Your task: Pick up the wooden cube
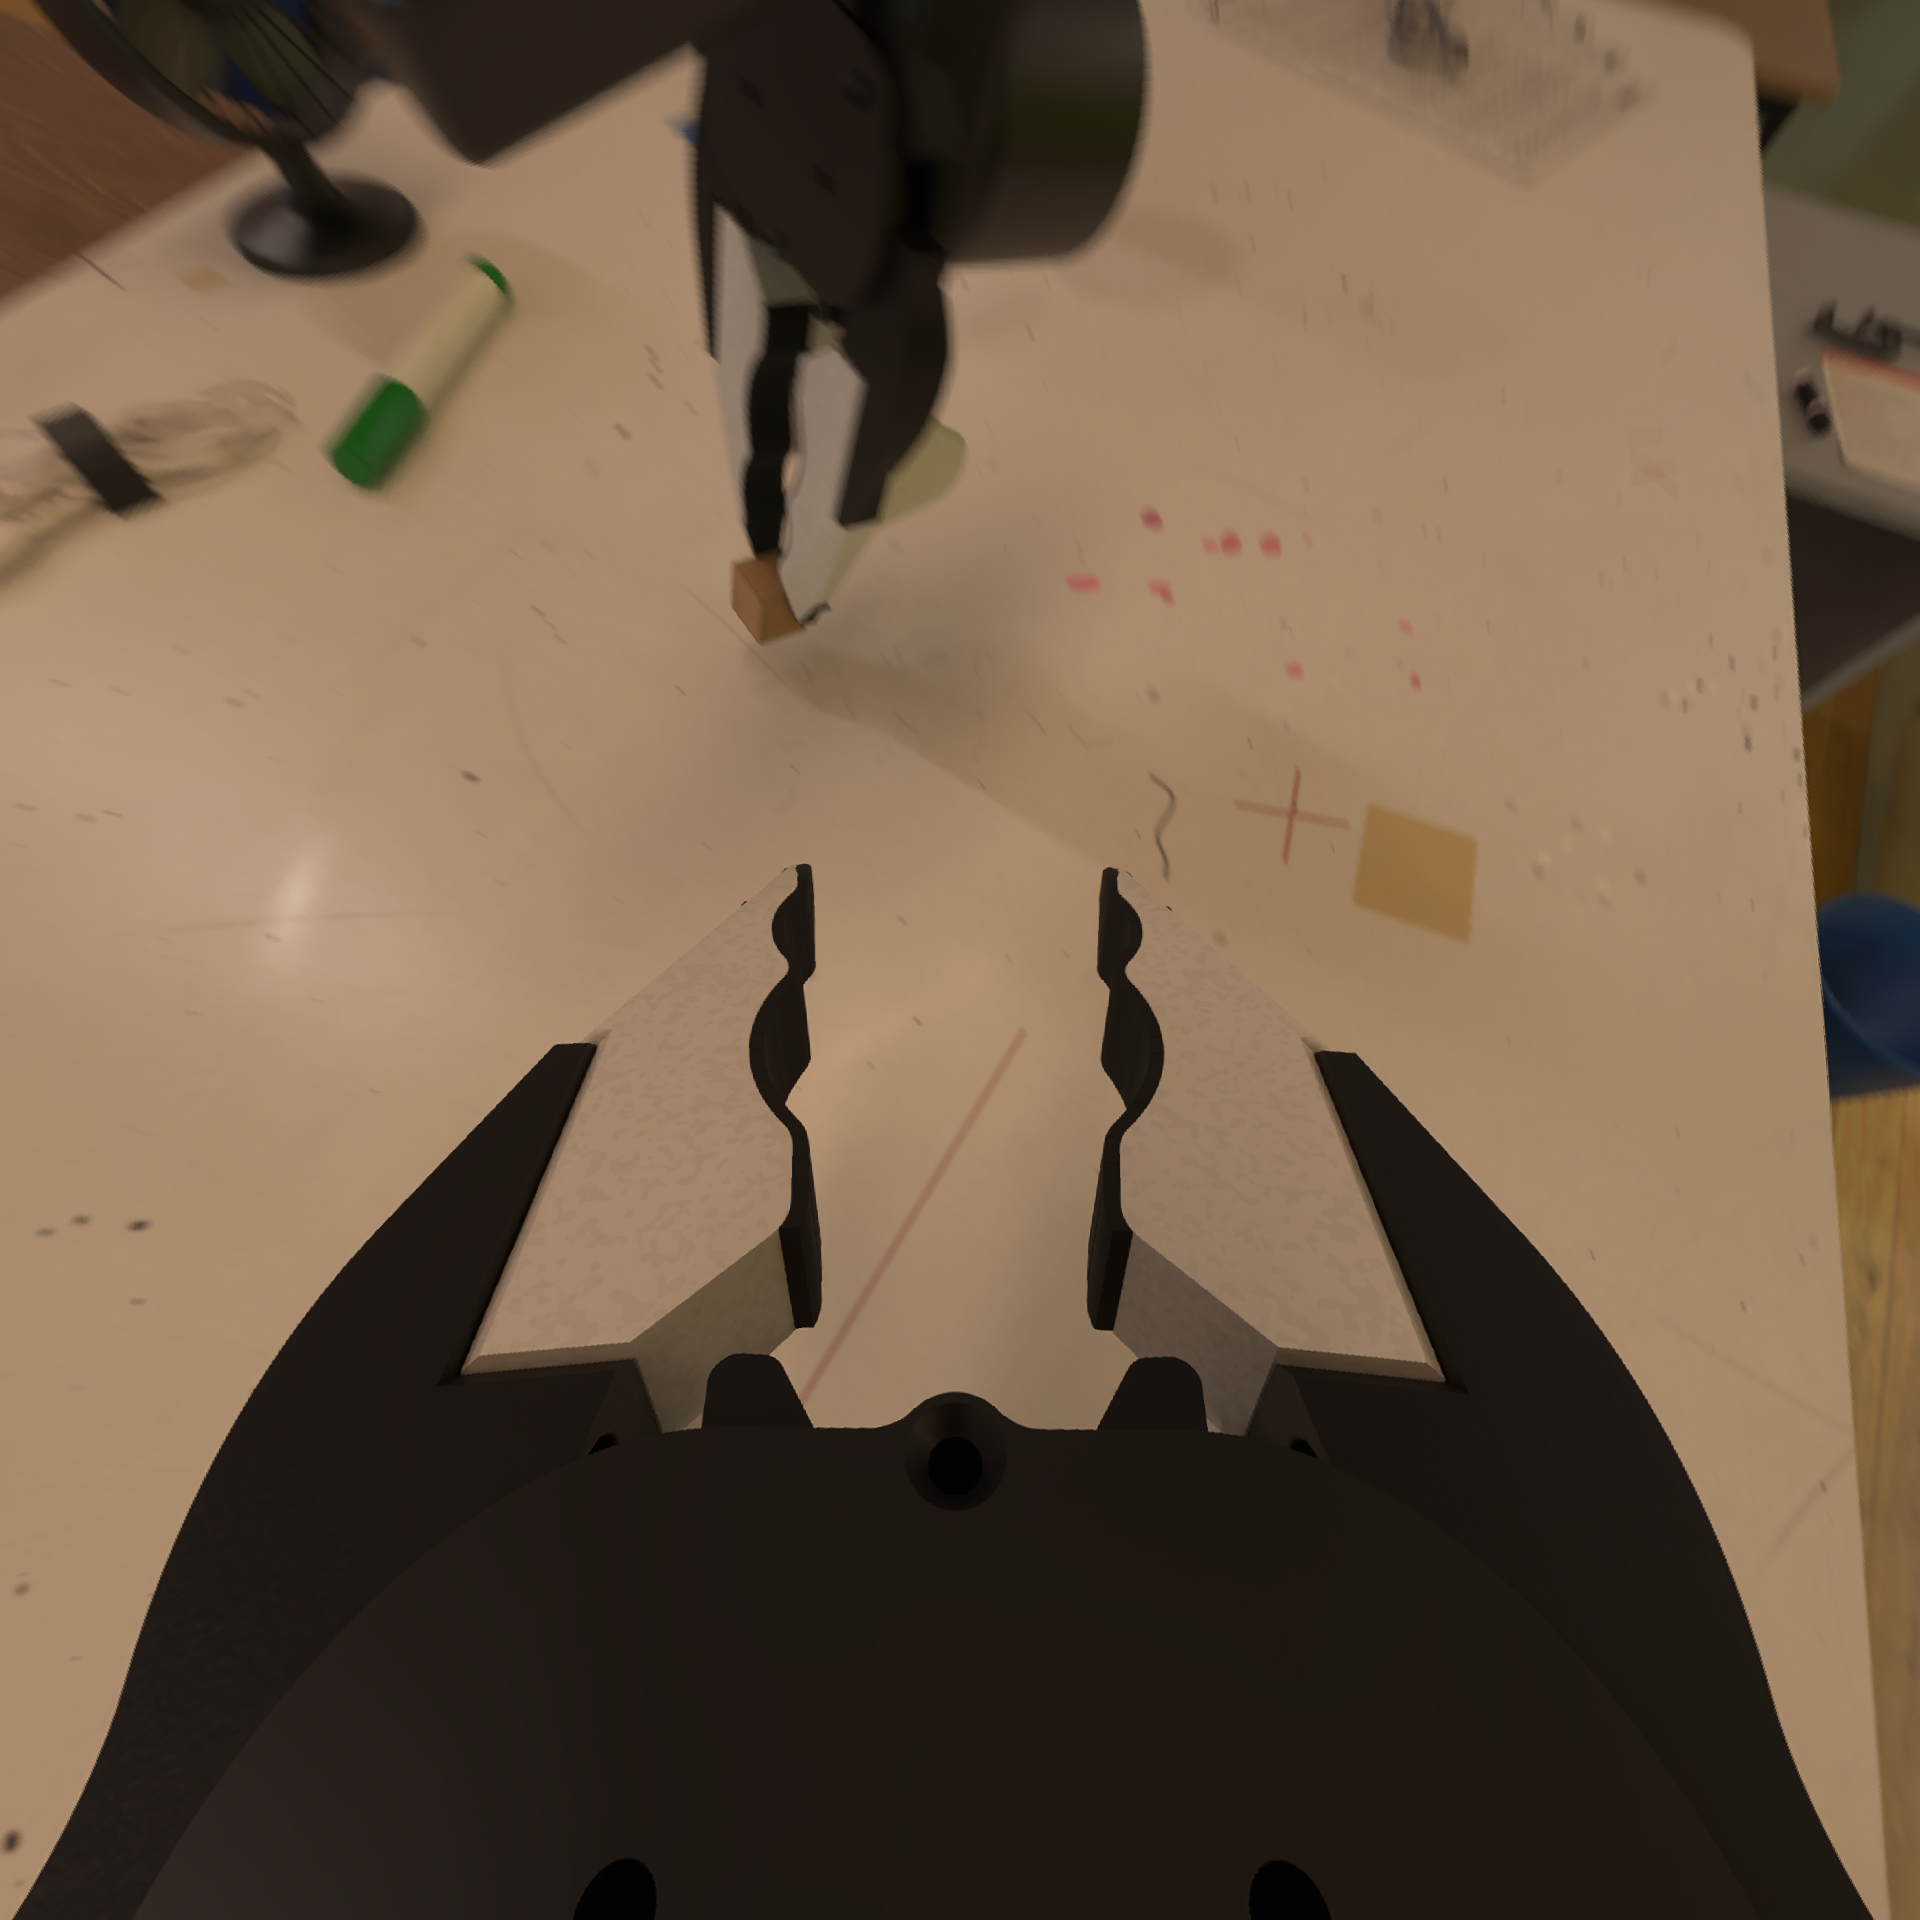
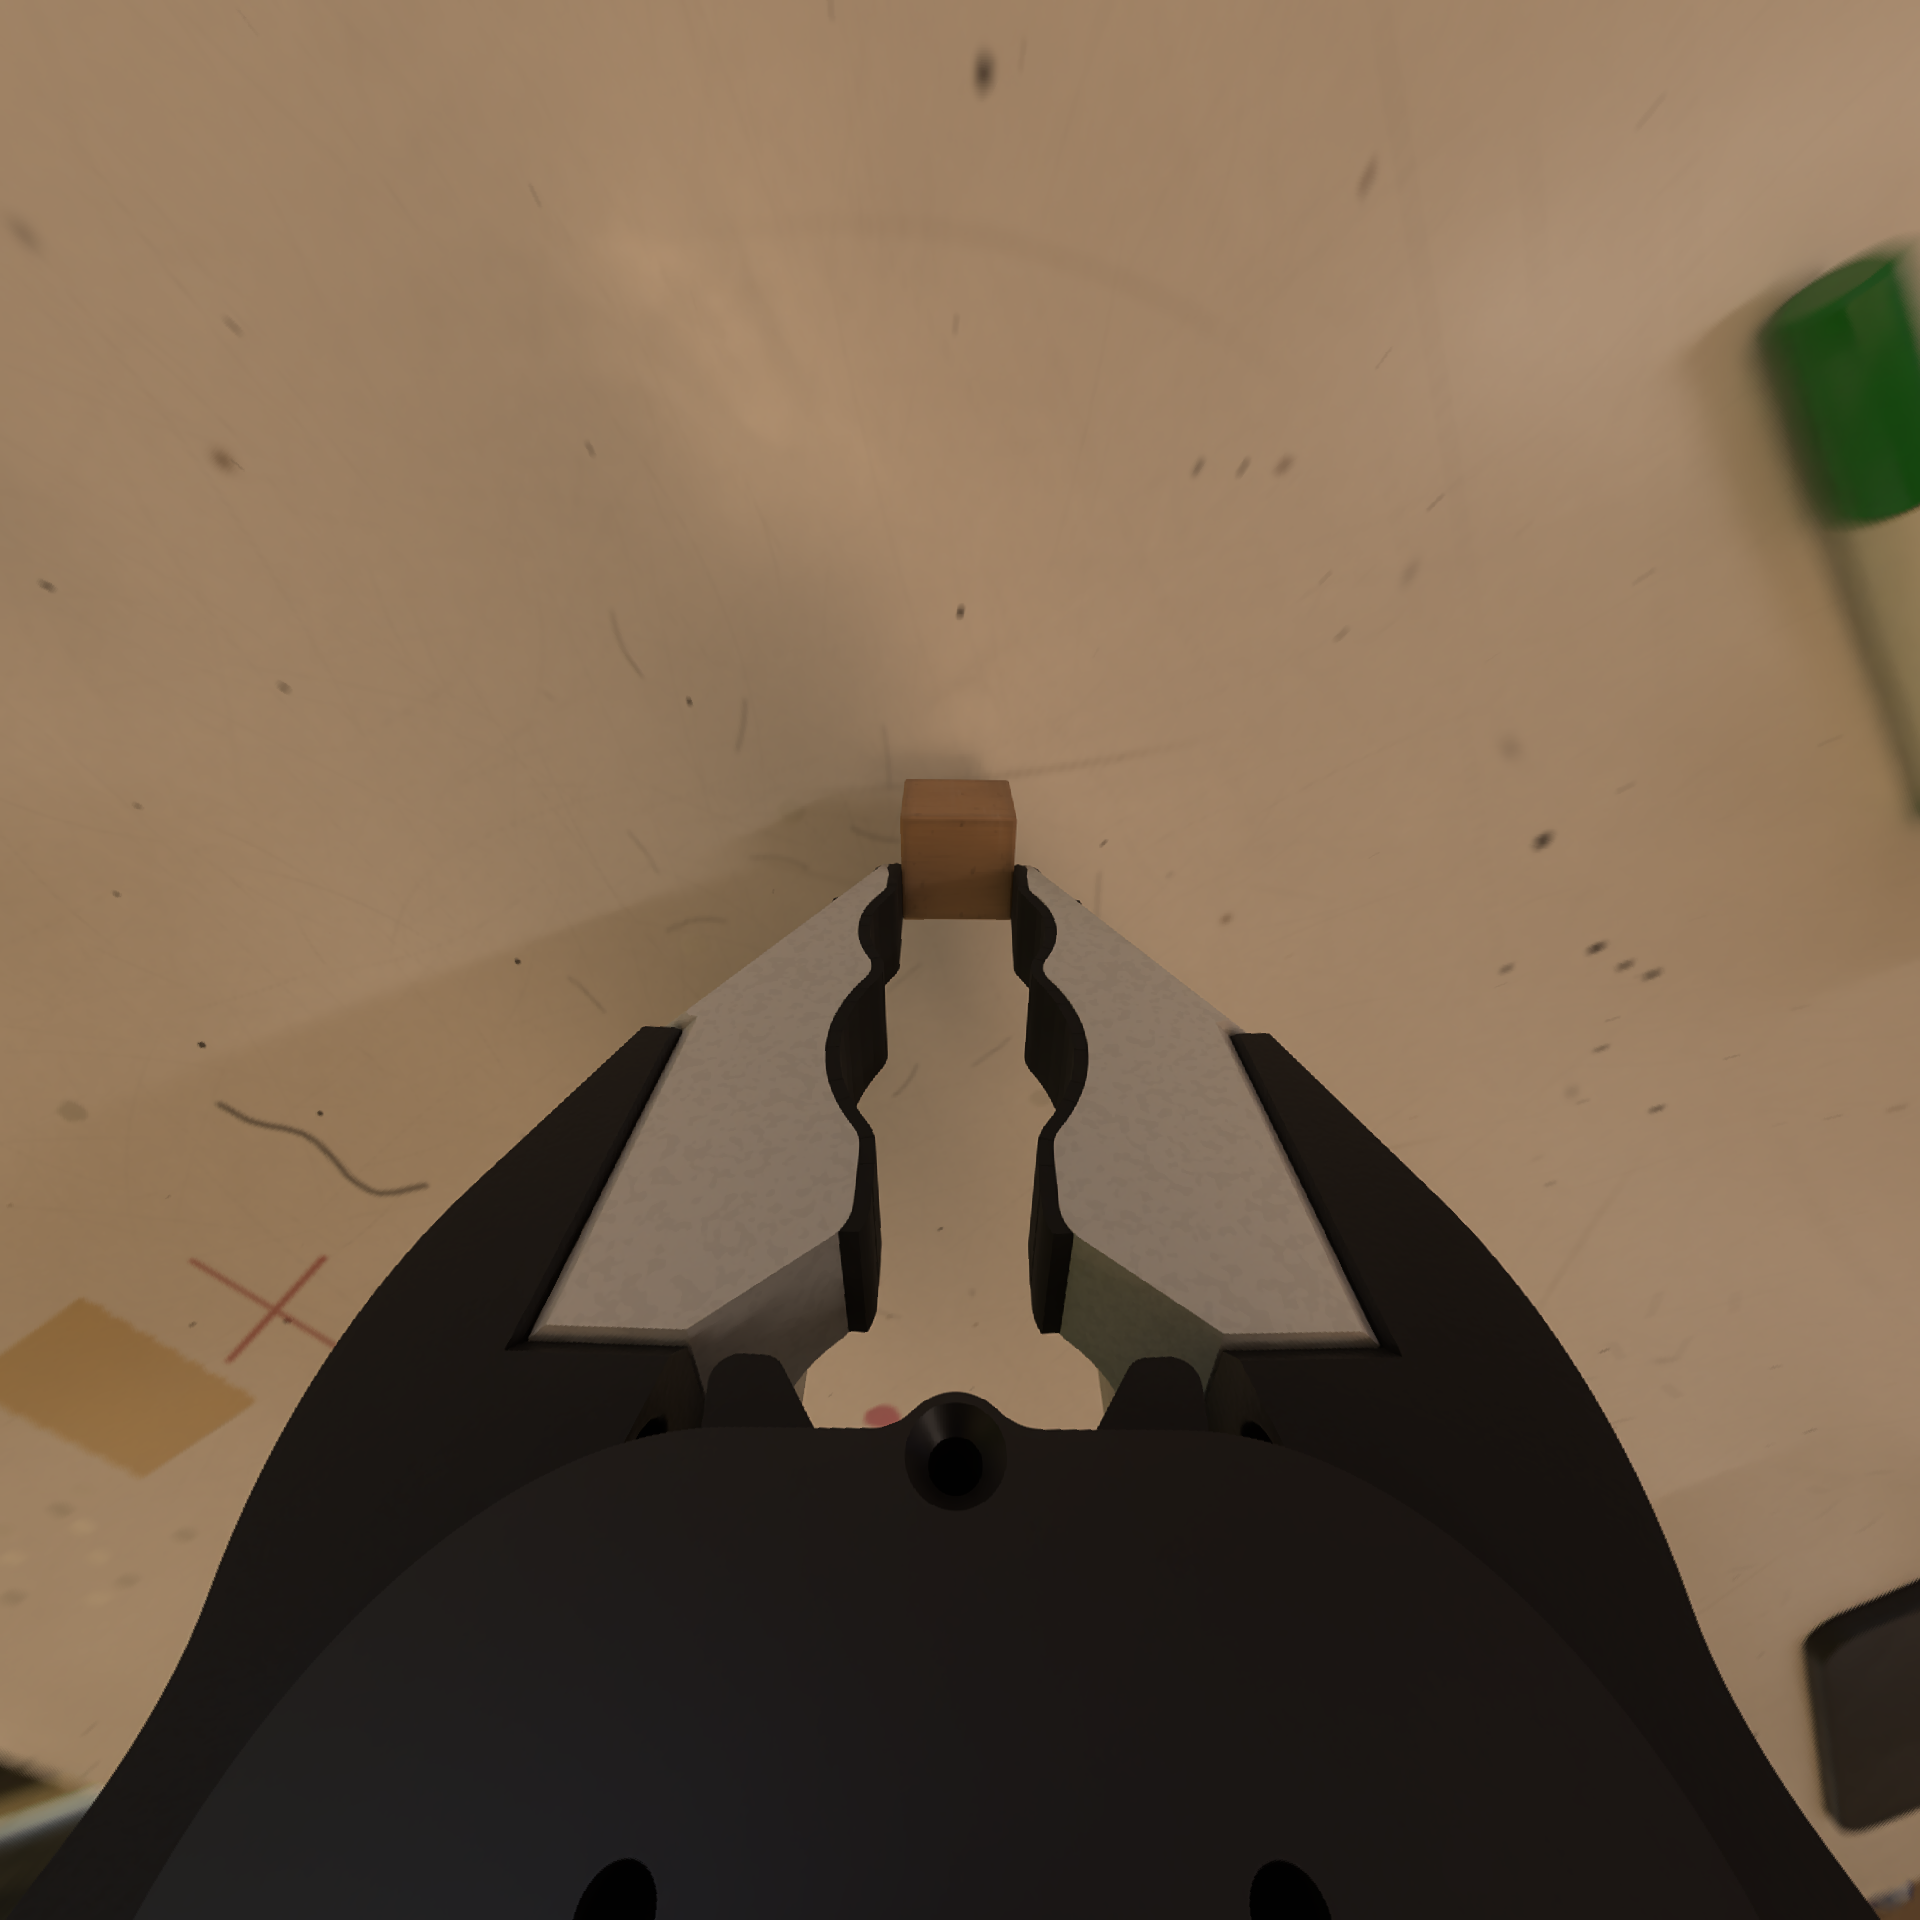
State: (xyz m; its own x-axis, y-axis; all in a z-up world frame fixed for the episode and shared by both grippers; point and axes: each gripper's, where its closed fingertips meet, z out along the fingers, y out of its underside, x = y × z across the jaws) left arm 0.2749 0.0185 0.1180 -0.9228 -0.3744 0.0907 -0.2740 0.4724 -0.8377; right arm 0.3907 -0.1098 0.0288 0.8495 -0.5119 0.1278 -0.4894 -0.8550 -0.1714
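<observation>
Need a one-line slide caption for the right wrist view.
Right gripper pinches the wooden cube at its fingertips above the speckled beige table; green marker at right.

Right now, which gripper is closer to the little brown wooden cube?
Right. The right gripper pinches the little brown wooden cube at its fingertips; the left gripper hangs open, well short of it.

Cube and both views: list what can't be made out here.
- Cube: right wrist view, the underside faces away, so contact with the table is unclear; left wrist view, the right gripper covers part of it.
- Marker: cut off by the right wrist view's edge.
- Fan: top cut off and blurred, left wrist view.
- Papers: blurred, far corner, left wrist view.
</observation>
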